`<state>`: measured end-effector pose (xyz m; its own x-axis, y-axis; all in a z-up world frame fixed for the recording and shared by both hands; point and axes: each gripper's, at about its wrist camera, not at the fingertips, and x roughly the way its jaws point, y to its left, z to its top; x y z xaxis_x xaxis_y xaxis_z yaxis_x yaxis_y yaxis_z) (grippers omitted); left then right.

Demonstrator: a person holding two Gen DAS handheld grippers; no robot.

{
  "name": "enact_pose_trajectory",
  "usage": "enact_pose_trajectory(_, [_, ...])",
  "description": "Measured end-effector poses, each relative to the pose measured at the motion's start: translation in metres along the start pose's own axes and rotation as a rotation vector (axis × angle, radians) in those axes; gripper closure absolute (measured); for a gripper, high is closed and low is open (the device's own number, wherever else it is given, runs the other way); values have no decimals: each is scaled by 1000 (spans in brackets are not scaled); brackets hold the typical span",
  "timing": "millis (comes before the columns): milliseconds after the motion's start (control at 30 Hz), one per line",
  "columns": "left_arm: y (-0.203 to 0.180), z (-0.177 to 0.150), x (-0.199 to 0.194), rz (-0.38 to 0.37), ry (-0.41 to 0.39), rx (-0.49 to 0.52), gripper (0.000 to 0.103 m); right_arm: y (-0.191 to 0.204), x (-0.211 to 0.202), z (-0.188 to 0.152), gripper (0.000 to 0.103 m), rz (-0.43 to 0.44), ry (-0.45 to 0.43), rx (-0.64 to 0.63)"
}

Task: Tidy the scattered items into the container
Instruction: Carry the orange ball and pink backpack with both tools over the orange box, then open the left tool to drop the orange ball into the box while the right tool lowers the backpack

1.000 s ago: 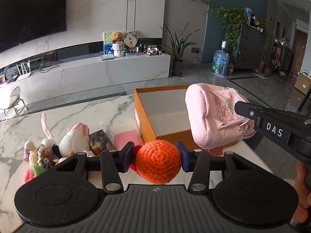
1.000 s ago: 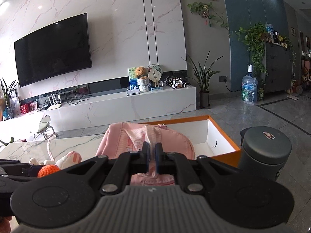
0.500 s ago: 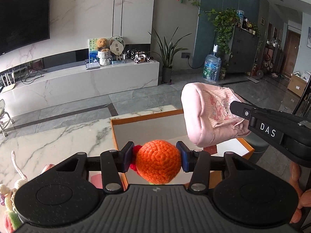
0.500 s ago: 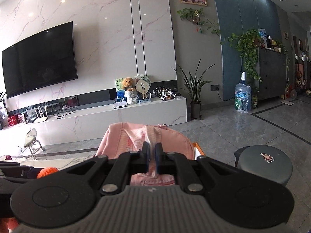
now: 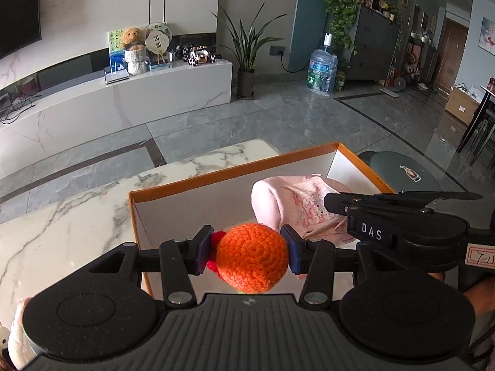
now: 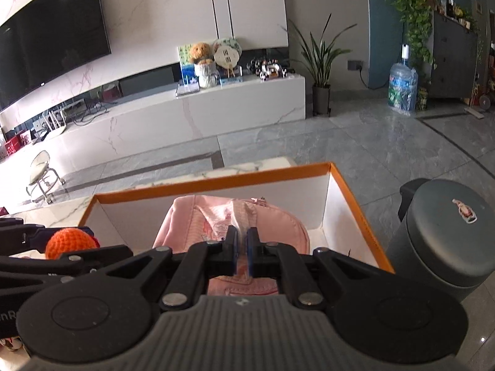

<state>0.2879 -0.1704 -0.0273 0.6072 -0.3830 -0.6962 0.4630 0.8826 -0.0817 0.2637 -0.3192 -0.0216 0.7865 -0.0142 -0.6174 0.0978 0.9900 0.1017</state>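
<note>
My left gripper [image 5: 247, 252] is shut on an orange crocheted ball [image 5: 252, 258] with a red part at its left, held over the near left part of the orange box [image 5: 235, 171]. The box has white inner walls and stands on the marble table [image 5: 62, 216]. My right gripper [image 6: 242, 252] is shut on a fold of a pink cap [image 6: 213, 225], held low inside the box. In the left wrist view the pink cap [image 5: 294, 204] hangs from the right gripper [image 5: 332, 202] at the right. The orange ball [image 6: 69, 242] shows at the left of the right wrist view.
A dark grey round stool [image 6: 448, 235] stands just right of the box, off the table. A bit of plush toy [image 5: 15, 340] shows at the bottom left corner. Beyond the table lie grey floor tiles and a white TV bench [image 6: 185, 114].
Both grippers have moved right and down over the box. The pink cap has dropped from above the rim to inside the box. The toys on the left have slid out of view.
</note>
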Motion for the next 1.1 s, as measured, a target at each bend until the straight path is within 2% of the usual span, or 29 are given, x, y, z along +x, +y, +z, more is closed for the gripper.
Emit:
enact_pose_trajectory(67, [1,1,10,2,28,-4,48,-3,16,1,96,3,55,7])
enact_pose_trajectory(300, [7,11,36,7,96,-17,48,-1,56,11,96,26,161,-21])
enact_pose_trajectory(367, [14,15,46,-5,121,-34,47,-4,65,10,96,49,194,-2])
enact_pose_trajectory(433, [15,15,50,14,128,-25,47,-8,70,10,96,83,226,21])
enact_pose_trajectory(700, [20,12,66,73,162,-33,47,-6,71,7,96,138,252,35])
enact_pose_trajectory(900, [15,15,71,109,166,-7,47,-3,70,7,97,133,253,13])
enact_pose_trajectory(1100, [14,16,71,106,167,-10,46,-6,74,9,97,139,264,29])
